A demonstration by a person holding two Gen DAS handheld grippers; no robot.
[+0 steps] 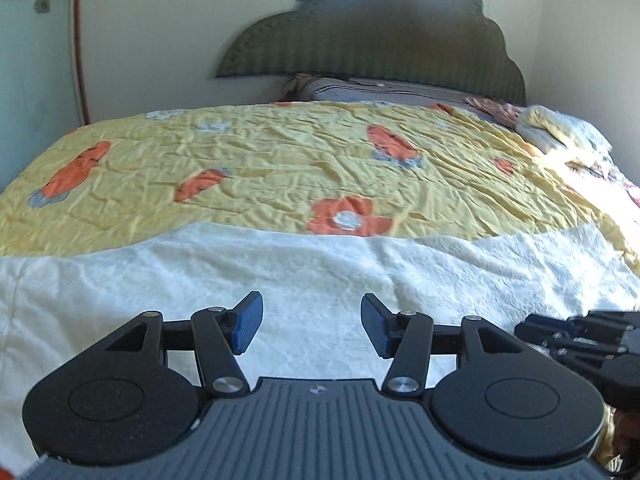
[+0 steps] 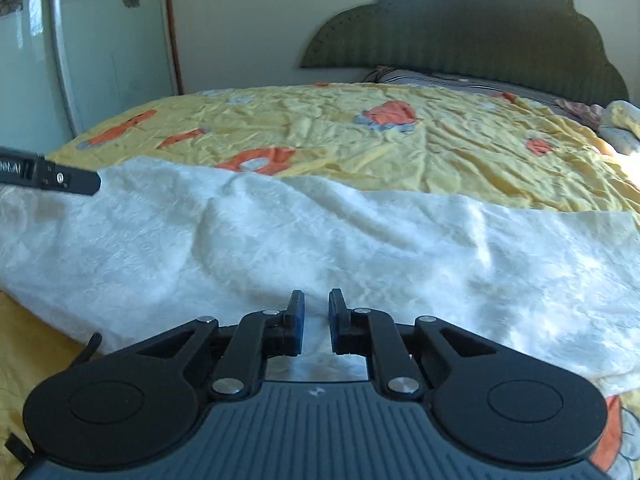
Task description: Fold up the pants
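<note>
two wrist views look along a bed (image 1: 280,152) toward a dark scalloped headboard (image 1: 380,36), with pillows (image 1: 360,88) at the head edge. a yellow quilt with orange flowers covers the bed. the pants (image 1: 280,272), white and textured, lie spread across the foot edge, nearest the cameras, stretching side to side over the quilt; in the right view their far edge is rumpled and their near edge lets yellow quilt show at the lower left. the left gripper (image 1: 311,328) hovers over the pants with its blue pads (image 1: 250,326) spread wide and only cloth seen below the gap, nothing between them; it seems free of the fabric, perhaps ready to take a new hold. the right gripper (image 2: 316,322) sits low over the pants near the foot edge, its pads close together with a narrow gap; white cloth shows through the gap, but no fabric appears pinched. each gripper shows at the edge of the other's view, so the two work side by side along the foot edge, probably so that one long side of the pants can be lifted evenly for a fold.
</note>
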